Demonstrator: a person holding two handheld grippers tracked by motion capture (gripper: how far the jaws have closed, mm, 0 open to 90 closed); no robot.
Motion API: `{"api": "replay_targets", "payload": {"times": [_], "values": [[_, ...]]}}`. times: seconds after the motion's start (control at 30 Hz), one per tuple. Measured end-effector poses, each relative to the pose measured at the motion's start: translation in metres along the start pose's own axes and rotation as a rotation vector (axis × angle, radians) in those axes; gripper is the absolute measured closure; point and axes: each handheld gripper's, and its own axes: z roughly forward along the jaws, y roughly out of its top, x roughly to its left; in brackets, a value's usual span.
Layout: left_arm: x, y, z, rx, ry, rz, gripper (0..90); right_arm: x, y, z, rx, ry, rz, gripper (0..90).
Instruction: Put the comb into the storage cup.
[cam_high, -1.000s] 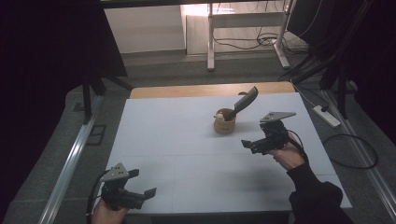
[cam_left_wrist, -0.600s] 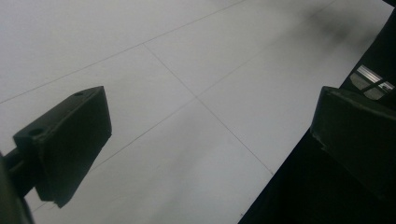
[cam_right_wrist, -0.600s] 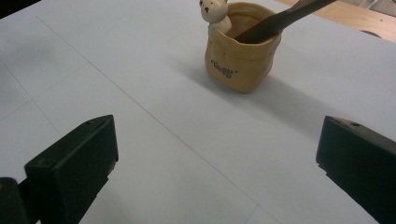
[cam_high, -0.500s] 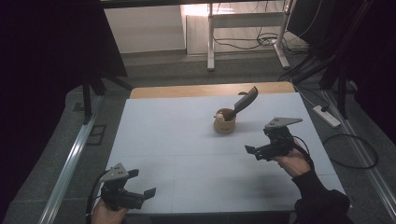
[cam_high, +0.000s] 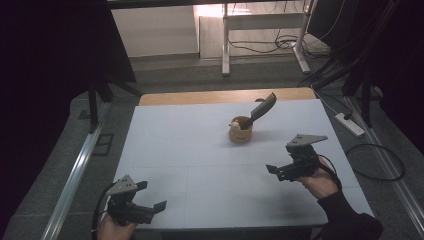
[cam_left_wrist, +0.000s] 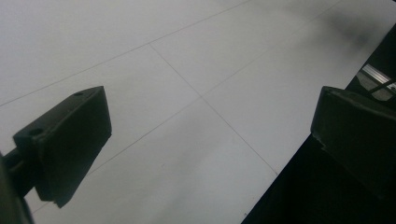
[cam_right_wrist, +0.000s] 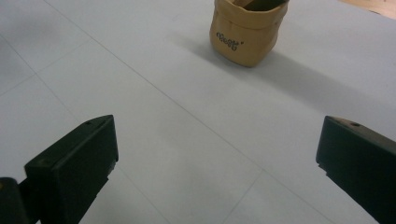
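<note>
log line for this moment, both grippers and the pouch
left gripper: open, near edge | right gripper: open, empty | tan pouch: upright, dark tool inside

The matte black two-jaw left gripper (cam_high: 150, 210) is carrying a grey three-cornered plate (cam_high: 123, 185) on top, and a thin black cable (cam_high: 99, 203) is trailing from its rear. The matching black right gripper (cam_high: 278, 171) is bearing an identical grey three-cornered plate (cam_high: 306, 139), marked with small dark screw points, and a black cable (cam_high: 331, 167) is looping behind it. In both gripper views, each jaw is presenting as a blocky, wedge-shaped black pad with flat faces and small round screw holes near its upper edge. The person's right forearm is wearing a dark, loose-fitting sleeve (cam_high: 347, 217) that is ending at the wrist.
</note>
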Motion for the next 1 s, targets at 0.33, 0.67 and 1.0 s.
{"api": "replay_targets", "payload": {"times": [0.33, 0.67, 1.0], "values": [[0.0, -0.001, -0.002, -0.002, 0.02, 0.004, 0.0, 0.001, -0.011, -0.011, -0.006, -0.006, 0.004, 0.0], [0.001, -0.001, -0.002, 0.003, 0.02, 0.004, 0.0, 0.002, -0.023, -0.021, -0.007, -0.017, -0.004, 0.0], [0.001, -0.001, -0.002, 0.006, 0.017, 0.002, 0.0, 0.002, -0.035, -0.031, 0.009, -0.03, 0.008, 0.0]]}}
